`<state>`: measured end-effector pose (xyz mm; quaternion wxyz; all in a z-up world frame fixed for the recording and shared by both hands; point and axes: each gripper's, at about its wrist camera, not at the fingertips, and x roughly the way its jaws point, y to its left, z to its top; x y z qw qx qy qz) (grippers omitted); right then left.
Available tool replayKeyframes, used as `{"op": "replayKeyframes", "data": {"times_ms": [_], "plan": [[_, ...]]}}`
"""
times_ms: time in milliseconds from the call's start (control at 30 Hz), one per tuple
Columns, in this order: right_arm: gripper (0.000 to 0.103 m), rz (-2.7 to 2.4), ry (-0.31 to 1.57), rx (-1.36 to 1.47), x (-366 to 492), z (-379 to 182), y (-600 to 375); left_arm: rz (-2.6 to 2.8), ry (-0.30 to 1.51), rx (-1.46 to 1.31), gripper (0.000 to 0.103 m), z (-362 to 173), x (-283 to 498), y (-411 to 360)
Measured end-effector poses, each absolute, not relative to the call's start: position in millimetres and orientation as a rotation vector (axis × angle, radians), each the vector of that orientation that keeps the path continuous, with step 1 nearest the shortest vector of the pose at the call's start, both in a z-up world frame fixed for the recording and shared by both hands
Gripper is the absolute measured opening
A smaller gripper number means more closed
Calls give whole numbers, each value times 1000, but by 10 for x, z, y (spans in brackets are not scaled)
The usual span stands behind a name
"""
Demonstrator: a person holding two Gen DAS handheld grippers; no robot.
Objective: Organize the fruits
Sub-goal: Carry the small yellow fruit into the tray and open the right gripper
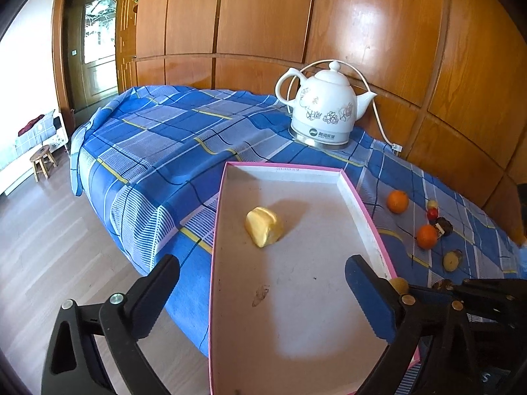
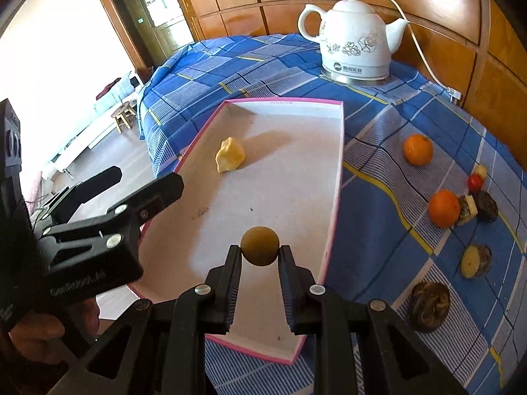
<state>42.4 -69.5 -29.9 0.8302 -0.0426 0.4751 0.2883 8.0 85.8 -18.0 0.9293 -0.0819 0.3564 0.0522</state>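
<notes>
A shallow pink-rimmed white box (image 1: 365,210) (image 2: 341,151) lies on the blue plaid cloth. A yellow fruit piece (image 1: 263,226) (image 2: 230,155) lies inside it. My right gripper (image 2: 260,250) is shut on a small round brown-yellow fruit (image 2: 260,245) and holds it over the box's near end. My left gripper (image 1: 262,283) is open and empty over the box's near left side; it also shows in the right wrist view (image 2: 145,181). Two oranges (image 2: 417,149) (image 2: 444,208) and several small fruit pieces (image 2: 476,260) lie on the cloth right of the box.
A white floral electric kettle (image 1: 324,107) (image 2: 357,38) with a cord stands behind the box near wooden wall panels. A dark wrinkled fruit (image 2: 429,306) lies near the right front. The table edge drops to the wood floor (image 1: 49,237) at left, with a small stool (image 1: 42,159).
</notes>
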Motion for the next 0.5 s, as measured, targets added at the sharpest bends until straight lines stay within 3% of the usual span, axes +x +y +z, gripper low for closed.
{"op": "replayKeyframes", "data": {"times_ms": [500], "plan": [[28, 586, 1003, -81, 568, -362, -598, 116, 675, -180, 102, -66, 20, 906]]}}
